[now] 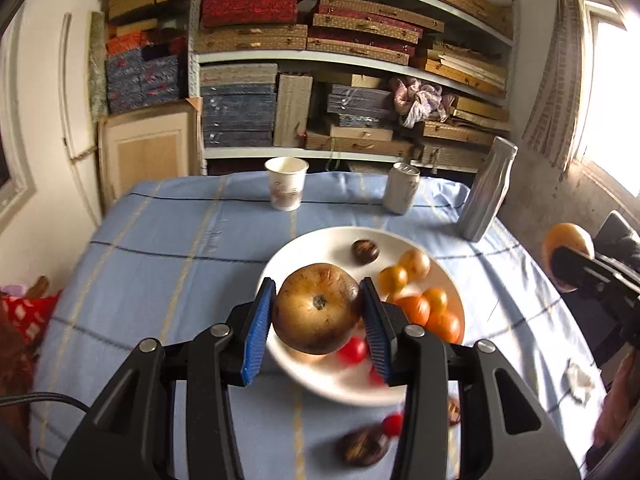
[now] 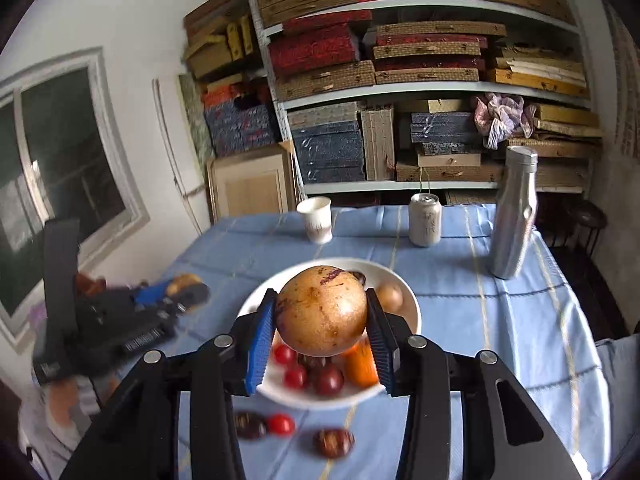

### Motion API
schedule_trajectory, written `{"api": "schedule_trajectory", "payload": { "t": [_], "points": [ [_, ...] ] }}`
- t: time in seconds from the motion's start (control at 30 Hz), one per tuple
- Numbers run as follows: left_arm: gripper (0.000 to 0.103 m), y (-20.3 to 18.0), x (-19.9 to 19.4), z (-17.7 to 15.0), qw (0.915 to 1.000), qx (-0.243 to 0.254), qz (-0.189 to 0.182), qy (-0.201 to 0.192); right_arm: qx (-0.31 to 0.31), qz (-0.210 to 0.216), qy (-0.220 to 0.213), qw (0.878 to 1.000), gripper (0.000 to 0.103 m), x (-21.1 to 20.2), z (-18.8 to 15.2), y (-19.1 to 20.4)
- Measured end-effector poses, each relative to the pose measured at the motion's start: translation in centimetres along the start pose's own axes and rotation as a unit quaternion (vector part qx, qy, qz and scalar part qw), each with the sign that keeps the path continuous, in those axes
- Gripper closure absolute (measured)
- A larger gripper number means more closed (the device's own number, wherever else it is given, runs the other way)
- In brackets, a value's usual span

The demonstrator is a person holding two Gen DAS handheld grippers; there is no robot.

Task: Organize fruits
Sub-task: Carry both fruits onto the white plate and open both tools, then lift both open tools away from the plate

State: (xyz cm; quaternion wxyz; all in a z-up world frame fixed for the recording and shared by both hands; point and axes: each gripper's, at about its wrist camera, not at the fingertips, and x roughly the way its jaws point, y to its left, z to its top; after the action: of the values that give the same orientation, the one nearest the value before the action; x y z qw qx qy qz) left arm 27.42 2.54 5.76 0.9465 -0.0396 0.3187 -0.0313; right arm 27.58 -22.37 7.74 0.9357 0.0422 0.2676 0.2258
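Already both tongs are loaded. The left tongs (image 1: 318, 312) are clamped on a big brown fruit (image 1: 316, 308), its stem dimple facing the camera, and the right tongs (image 2: 322, 314) are clamped on a second round tan fruit (image 2: 323, 310) with a purple blotch near the top. Each fruit hangs just above the white plate (image 1: 320, 240) in the middle of the bench (image 1: 160, 248), which has a blue checked cloth over it.

On the plate lie small orange fruits (image 1: 434, 308), a pale yellowish one (image 1: 416, 262), a dark round one (image 1: 365, 251) and red cherry-sized ones (image 2: 295, 376). A few dark and red pieces (image 2: 282, 424) sit off the plate on the cloth, on the near side.

What the next move seems to turn on: each held fruit is nearly straight over the plate, so it is mostly a lowering. The left one hangs over the near-left part of the dish, which looks barer; the right one hangs over the red pieces, so it would likely need shifting. Both fruits are round, so no axis matters, though they may roll.

A paper cup (image 1: 286, 184), a can (image 1: 401, 188) and a metal bottle (image 1: 486, 192) stand well apart at the far edge.
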Motion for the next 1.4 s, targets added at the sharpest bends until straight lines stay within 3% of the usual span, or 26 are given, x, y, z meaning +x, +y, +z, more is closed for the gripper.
{"api": "schedule_trajectory", "payload": {
  "t": [0.1, 0.3, 0.53, 0.6, 0.67, 0.77, 0.9, 0.97, 1.03, 1.13, 1.3, 1.4],
  "points": [
    [0.061, -0.1, 3.7, 0.6, 0.9998, -0.015, -0.002, 0.016, 0.012, -0.001, 0.009, 1.0, 0.059, 3.4, 0.0, -0.6],
    [0.061, 0.8, 11.2, 0.9, 0.9981, -0.031, 0.013, 0.052, 0.012, -0.016, 0.069, 0.997, 0.059, 11.6, -1.9, -2.0],
    [0.06, 1.1, 15.6, -0.1, 0.9964, -0.022, 0.009, 0.081, 0.008, -0.029, 0.099, 0.995, 0.059, 15.3, -3.6, -3.1],
    [0.06, 0.9, 15.7, -0.1, 0.9967, -0.019, 0.012, 0.079, 0.011, -0.028, 0.097, 0.995, 0.058, 15.3, -3.7, -3.1],
    [0.051, 0.7, 15.5, -0.1, 0.9971, -0.018, 0.012, 0.073, 0.011, -0.027, 0.092, 0.995, 0.043, 15.3, -3.8, -3.0],
    [0.035, 0.5, 15.0, 0.0, 0.9978, -0.017, 0.014, 0.063, 0.001, -0.037, 0.086, 0.996, 0.043, 15.0, -3.8, -2.8],
    [0.032, 0.5, 14.5, 0.1, 0.998, -0.019, 0.01, 0.06, 0.012, -0.033, 0.07, 0.997, 0.04, 14.0, -3.2, -3.1],
    [0.019, 0.9, 14.1, 0.3, 0.9981, -0.025, 0.009, 0.056, 0.018, -0.032, 0.063, 0.997, 0.035, 13.5, -3.0, -3.4],
    [0.014, 1.4, 13.2, 0.5, 0.9983, -0.035, 0.012, 0.046, 0.03, -0.029, 0.054, 0.998, 0.032, 12.8, -2.5, -3.8],
    [0.008, 2.2, 12.1, 0.8, 0.9979, -0.051, 0.007, 0.04, 0.049, -0.014, 0.042, 0.998, 0.03, 11.7, -2.0, -4.1],
    [0.008, 3.6, 9.8, 0.5, 0.9963, -0.078, -0.006, 0.036, 0.06, 0.014, 0.028, 0.998, 0.029, 9.5, -1.1, -3.2],
    [0.008, 3.6, 8.0, -0.3, 0.9974, -0.063, 0.005, 0.033, 0.042, 0.016, 0.017, 0.999, 0.021, 7.4, -0.6, -1.8]
  ]
}}
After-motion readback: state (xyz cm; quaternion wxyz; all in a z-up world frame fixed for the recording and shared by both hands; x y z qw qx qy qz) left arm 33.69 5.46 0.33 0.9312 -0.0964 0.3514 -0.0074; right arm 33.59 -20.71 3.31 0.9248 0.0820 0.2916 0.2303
